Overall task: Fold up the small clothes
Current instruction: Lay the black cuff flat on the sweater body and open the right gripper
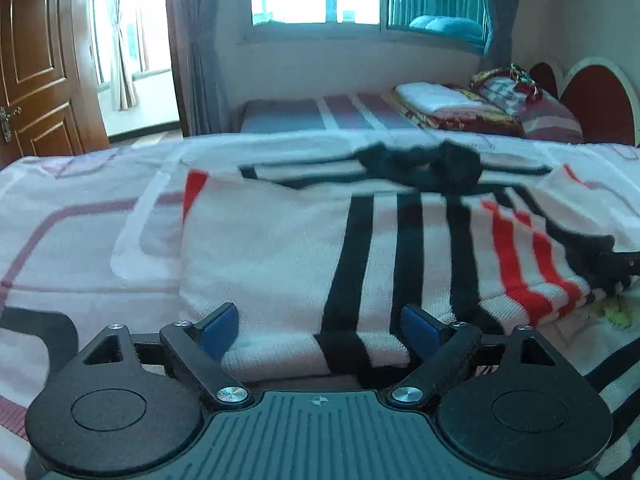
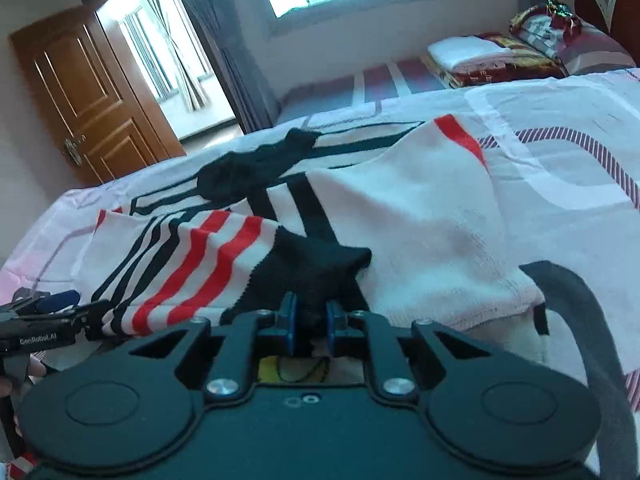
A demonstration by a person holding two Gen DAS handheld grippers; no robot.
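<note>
Knitwear: a small white sweater (image 1: 304, 240) with black and red stripes lies part-folded on the bed (image 1: 80, 216). Right gripper (image 2: 311, 322) has its fingers clenched on the black sleeve cuff (image 2: 316, 268); left gripper (image 1: 319, 330) is released, its fingers spread around the sweater's near folded edge. Likely fault: the narrow cuff pinch may slip, or drag the unpinned body and undo the fold.
</note>
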